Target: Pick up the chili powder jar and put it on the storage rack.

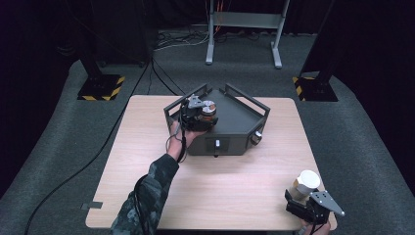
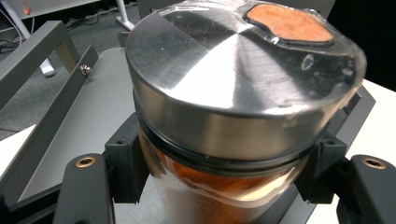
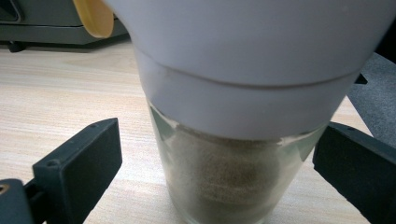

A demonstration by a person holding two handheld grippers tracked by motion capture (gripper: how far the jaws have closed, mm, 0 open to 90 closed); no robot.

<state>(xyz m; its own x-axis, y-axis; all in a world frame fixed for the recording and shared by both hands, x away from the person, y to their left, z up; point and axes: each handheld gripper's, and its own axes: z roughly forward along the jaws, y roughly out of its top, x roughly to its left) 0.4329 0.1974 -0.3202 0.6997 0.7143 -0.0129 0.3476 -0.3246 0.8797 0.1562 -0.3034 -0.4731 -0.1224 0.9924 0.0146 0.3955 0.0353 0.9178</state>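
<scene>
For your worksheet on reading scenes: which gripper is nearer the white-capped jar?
Right. The right gripper has its jaws open on either side of the white-capped jar, not touching. The left gripper is far off at the grey rack, gripping a steel-lidded jar.

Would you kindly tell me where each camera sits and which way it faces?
High view: above the near table edge, looking forward and down; a camouflage sleeve enters below.
Left gripper view: on the left tool, facing the steel-lidded glass jar of orange powder it clamps.
Right gripper view: on the right tool, facing the white-capped glass shaker.
Shared: high and left views show the jar on the dark grey railed box.
</scene>
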